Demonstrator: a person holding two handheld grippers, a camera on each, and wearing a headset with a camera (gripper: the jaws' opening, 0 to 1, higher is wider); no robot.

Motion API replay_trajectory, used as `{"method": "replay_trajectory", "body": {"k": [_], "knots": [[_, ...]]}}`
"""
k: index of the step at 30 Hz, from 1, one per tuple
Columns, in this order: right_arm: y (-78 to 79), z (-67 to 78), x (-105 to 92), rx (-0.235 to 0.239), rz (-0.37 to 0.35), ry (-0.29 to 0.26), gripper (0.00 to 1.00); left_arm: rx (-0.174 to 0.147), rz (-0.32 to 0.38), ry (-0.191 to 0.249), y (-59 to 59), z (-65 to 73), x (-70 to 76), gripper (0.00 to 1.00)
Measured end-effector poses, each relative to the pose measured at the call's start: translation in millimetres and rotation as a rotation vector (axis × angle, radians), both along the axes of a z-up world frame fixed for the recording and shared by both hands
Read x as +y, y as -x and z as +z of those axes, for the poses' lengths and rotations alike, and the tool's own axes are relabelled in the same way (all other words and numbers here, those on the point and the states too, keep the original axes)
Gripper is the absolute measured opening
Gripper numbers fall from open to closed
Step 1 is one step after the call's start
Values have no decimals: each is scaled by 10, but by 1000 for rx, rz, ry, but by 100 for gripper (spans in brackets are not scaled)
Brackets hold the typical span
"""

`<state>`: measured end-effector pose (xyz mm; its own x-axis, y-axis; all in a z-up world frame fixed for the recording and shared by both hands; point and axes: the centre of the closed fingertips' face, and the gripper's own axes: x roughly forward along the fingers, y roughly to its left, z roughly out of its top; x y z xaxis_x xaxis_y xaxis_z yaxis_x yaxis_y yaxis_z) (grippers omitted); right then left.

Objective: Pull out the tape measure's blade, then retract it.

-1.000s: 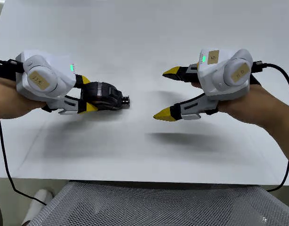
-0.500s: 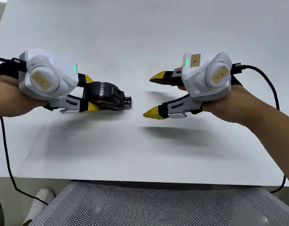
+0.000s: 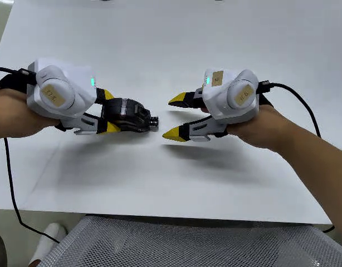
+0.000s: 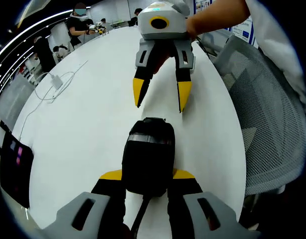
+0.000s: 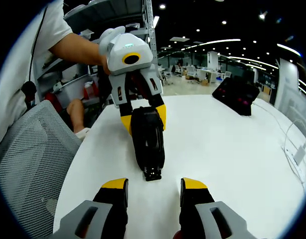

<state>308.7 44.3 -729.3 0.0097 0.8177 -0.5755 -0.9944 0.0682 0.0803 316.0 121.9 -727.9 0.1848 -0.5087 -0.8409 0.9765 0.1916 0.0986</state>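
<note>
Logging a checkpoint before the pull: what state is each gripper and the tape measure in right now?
tape measure: blade retracted, only its hook out at the case mouth.
left gripper: shut on the tape measure's case.
right gripper: open, tips just short of the hook, touching nothing.

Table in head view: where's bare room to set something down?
The table is bare across its far half beyond both grippers, and along the near strip up to the front edge. Crowded in the middle: the left gripper clamps the tape measure, and the right gripper, fingers open, sits just off the tape's tip, with only a narrow gap.
</note>
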Motion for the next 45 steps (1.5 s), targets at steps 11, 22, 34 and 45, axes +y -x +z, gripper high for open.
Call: {"method": "replay_trajectory", "body": {"k": [11, 22, 34, 45], "knots": [[20, -85, 106, 4, 21, 2, 31, 5, 6, -9, 0, -7, 5, 26], [6, -138, 178, 1, 32, -1, 25, 10, 4, -16, 1, -4, -2, 26], [17, -174, 232, -3, 49, -2, 21, 11, 4, -21, 0, -7, 3, 27], [24, -196, 277, -12, 56, -11, 14, 12, 4, -22, 0, -8, 6, 27]]}}
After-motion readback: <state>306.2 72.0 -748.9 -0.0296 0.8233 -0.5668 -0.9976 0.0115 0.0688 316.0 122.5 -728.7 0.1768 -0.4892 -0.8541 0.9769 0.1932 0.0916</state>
